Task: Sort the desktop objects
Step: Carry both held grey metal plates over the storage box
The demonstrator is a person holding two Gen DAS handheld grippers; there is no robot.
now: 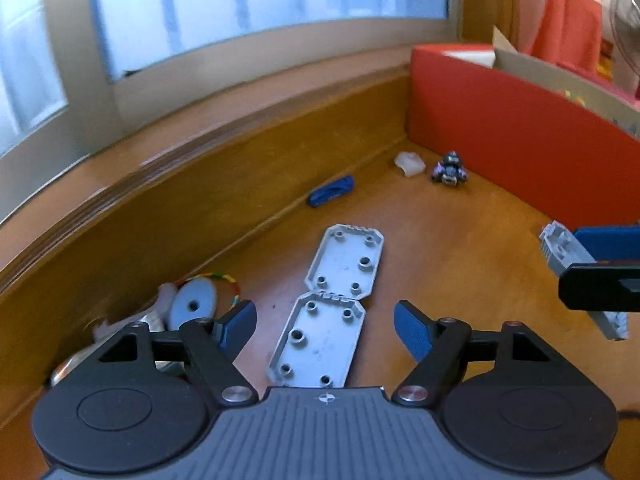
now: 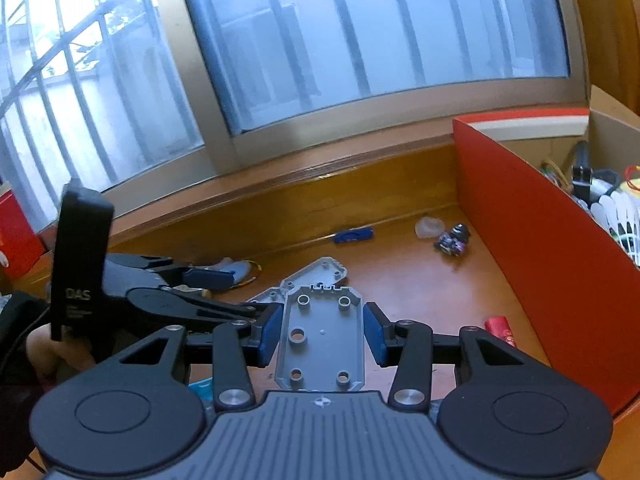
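Two grey plastic cover plates (image 1: pixel 340 308) lie end to end, studs up, on the wooden desk. My left gripper (image 1: pixel 326 330) hovers open just above the nearer one, its blue pads (image 1: pixel 240 328) well apart on either side. My right gripper (image 2: pixel 322 334) is shut on a third grey plate (image 2: pixel 320 340), which its pads clamp by the long edges. That held plate (image 1: pixel 560 248) also shows at the right edge of the left wrist view, raised off the desk. The left gripper (image 2: pixel 232 292) appears side-on at the left of the right wrist view.
A red box wall (image 2: pixel 540 240) closes off the right; the box holds shuttlecocks (image 2: pixel 620 216) and clutter. By the back ledge lie a blue object (image 1: pixel 332 191), a translucent piece (image 1: pixel 409 164) and a purple toy (image 1: pixel 450 170). A grey disc (image 1: pixel 194 304) and cords sit left.
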